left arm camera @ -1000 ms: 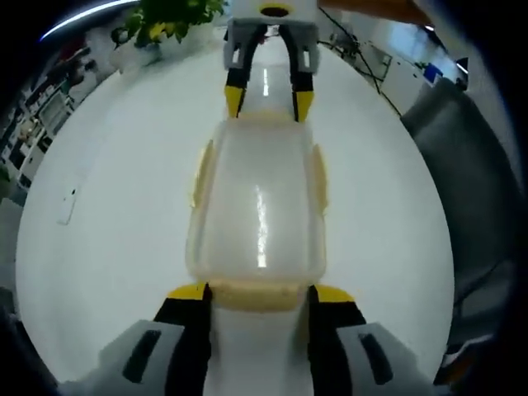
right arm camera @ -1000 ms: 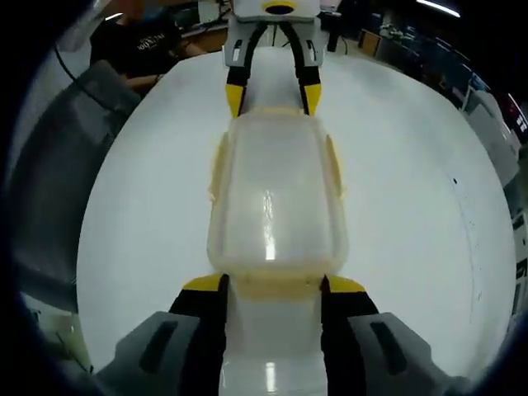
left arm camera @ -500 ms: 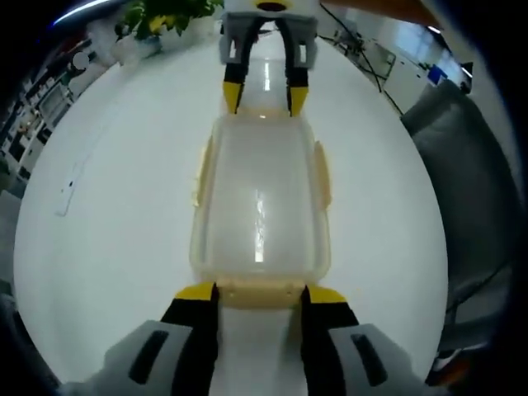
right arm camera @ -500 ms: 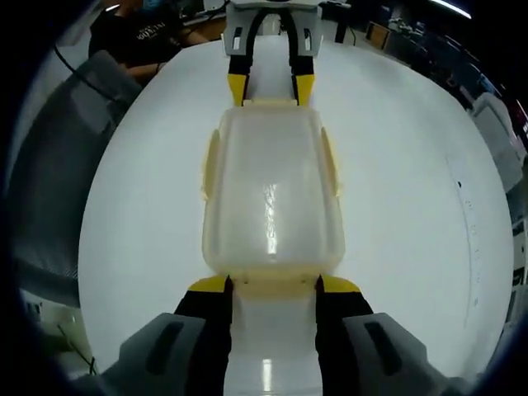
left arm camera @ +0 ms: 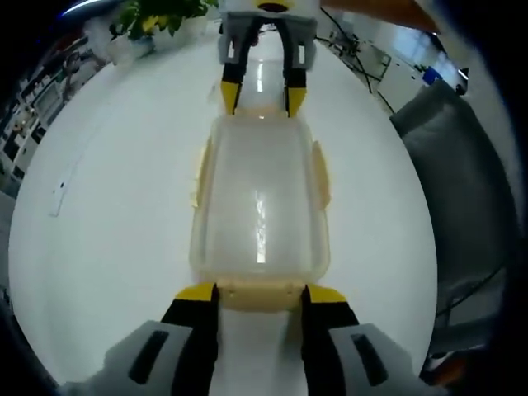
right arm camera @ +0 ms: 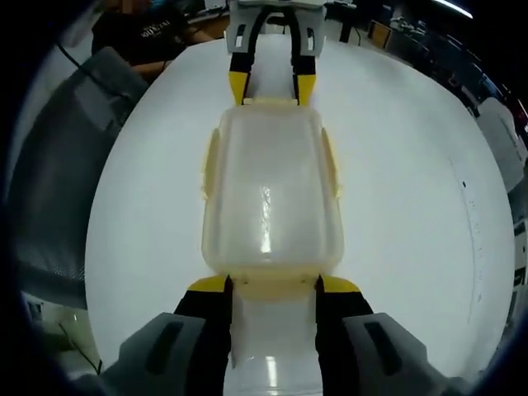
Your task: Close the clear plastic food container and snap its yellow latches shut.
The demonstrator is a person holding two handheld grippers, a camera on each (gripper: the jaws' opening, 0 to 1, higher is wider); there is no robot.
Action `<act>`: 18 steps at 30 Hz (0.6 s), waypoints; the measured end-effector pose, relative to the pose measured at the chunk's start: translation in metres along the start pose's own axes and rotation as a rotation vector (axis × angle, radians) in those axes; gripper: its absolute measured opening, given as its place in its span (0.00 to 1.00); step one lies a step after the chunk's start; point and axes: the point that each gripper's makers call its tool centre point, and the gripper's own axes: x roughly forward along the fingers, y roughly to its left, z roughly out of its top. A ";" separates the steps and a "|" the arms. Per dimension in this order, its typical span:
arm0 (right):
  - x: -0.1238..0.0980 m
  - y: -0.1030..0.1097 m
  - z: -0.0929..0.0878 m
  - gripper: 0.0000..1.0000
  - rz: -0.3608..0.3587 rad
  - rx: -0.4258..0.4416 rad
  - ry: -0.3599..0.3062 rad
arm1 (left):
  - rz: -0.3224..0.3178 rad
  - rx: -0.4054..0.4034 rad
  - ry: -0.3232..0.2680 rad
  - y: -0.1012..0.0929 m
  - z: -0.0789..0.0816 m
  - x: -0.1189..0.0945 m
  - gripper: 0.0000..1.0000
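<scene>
Container [left arm camera: 260, 206] btwn both hand-held grippers' tips.

lidded container [right arm camera: 271, 198] between two hand-held grippers

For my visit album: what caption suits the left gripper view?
Two tongs face each other at opposite ends of a lidded clear container on a white table.

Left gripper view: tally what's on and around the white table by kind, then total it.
Clear container with lid on: 1
Yellow latches: 4
Grippers, left and right: 2
White table: 1
Potted plant: 1
Grey chair: 1
Total: 10
</scene>
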 end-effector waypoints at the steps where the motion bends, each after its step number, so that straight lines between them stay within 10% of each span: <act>1: -0.002 0.001 0.001 0.37 -0.001 -0.002 -0.006 | 0.002 0.003 0.006 -0.002 0.000 -0.002 0.34; 18: -0.080 0.027 0.011 0.37 -0.111 -0.081 -0.048 | 0.094 0.034 -0.016 -0.028 0.047 -0.055 0.34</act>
